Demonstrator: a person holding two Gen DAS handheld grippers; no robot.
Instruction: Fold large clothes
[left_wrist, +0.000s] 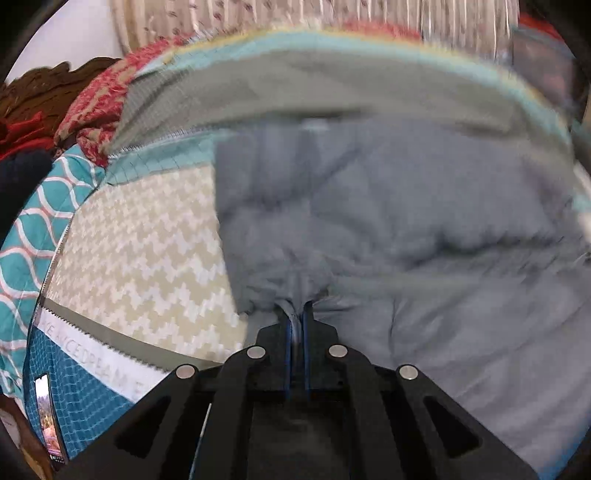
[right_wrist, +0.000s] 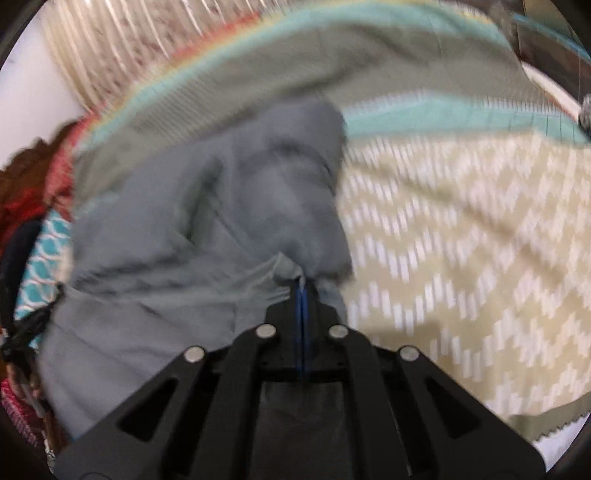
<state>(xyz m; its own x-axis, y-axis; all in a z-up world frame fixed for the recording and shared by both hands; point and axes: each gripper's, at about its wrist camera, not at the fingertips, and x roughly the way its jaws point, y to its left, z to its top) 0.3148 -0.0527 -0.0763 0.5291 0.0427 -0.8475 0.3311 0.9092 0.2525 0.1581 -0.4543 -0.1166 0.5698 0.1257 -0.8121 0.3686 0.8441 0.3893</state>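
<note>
Both views show one grey garment (left_wrist: 406, 229) lying on a patterned bedspread (left_wrist: 147, 251), which covers the bed that carries everything. The left gripper (left_wrist: 297, 314) has its two fingers pressed together on a bunched edge of the garment, and the right gripper (right_wrist: 303, 291) pinches another bunched edge of the same cloth in the same way. In the left view the garment covers the right half of the bedspread; in the right view it lies toward the left side, with bare bedspread to its right. Both pictures are blurred, so seams and sleeves cannot be told apart. Judged from the rumpled, uneven lie of the cloth, the fold appears to be in its early or middle part: the two edges are gripped, but no flat, squared layer is visible, and laying over and smoothing seem to remain. Counted: one grey garment, two grippers, one bedspread, one phone (left_wrist: 48, 417) near the left edge of the bed, and a red patterned cloth (left_wrist: 96, 107) at the far left corner.
</note>
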